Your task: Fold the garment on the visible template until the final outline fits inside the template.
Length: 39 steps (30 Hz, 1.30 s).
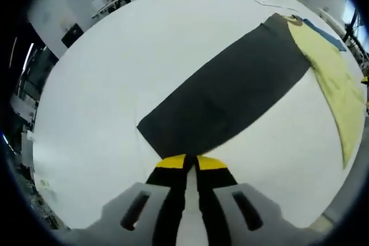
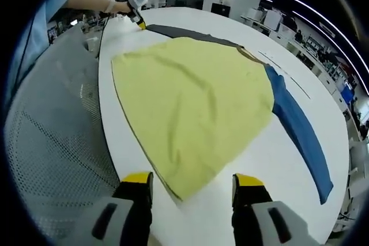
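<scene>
White table (image 2: 288, 159): the left gripper (image 1: 191, 159), tips pressed together, meets the gray sheet (image 1: 230, 93); the right gripper (image 2: 195, 180), jaws spread, faces the yellow garment (image 2: 190, 108) beside a blue strip (image 2: 300, 125).

Yellow garment (image 2: 196, 113), dark grey template (image 1: 230, 93), blue sleeve (image 2: 300, 128), white table (image 1: 127, 67).

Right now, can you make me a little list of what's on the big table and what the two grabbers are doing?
table: white table, large, rounded edge
garment: yellow garment, spread flat with wrinkles
dark piece: dark grey sheet, long, flat, its far end tucked under the garment
blue piece: blue strip, lying along the garment's far side
left gripper: jaws together at the grey sheet's near edge; whether it pinches the sheet is hard to tell
right gripper: jaws apart, just short of the garment's near corner
</scene>
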Each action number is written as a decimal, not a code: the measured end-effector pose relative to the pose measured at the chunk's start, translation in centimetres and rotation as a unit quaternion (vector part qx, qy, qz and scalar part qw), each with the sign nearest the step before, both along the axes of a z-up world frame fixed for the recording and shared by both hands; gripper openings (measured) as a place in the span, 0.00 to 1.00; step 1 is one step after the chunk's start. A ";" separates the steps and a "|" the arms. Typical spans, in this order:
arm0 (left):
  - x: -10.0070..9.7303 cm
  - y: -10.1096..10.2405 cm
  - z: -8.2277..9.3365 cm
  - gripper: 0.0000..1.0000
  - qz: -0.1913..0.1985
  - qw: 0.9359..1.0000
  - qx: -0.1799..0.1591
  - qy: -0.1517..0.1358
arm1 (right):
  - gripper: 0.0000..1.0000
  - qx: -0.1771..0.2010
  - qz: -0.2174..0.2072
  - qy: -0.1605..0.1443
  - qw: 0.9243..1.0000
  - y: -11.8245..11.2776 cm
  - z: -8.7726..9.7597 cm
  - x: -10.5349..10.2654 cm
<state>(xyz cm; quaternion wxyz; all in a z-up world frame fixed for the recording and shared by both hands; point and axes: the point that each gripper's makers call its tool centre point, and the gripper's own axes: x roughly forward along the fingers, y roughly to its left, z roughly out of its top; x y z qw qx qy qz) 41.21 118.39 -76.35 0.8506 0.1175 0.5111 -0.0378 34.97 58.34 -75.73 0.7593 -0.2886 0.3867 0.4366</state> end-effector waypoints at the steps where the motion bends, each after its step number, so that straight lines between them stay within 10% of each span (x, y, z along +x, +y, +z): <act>1: 0.0 0.2 0.2 0.15 0.003 1.000 0.007 -0.008 | 0.54 0.000 0.000 -0.001 1.000 0.0 0.0 0.1; 13: 0.3 -5.6 3.2 0.81 -0.054 0.987 -0.081 -0.125 | 0.56 0.015 -0.008 -0.004 1.000 0.3 0.0 0.6; 24: -0.3 -9.4 4.8 0.98 -0.102 0.974 -0.116 -0.166 | 0.60 0.029 -0.012 -0.015 0.999 0.3 0.6 1.8; 39: 0.6 -13.7 9.0 0.95 -0.138 0.949 -0.173 -0.224 | 0.83 0.092 -0.093 -0.030 0.991 -1.8 1.9 5.0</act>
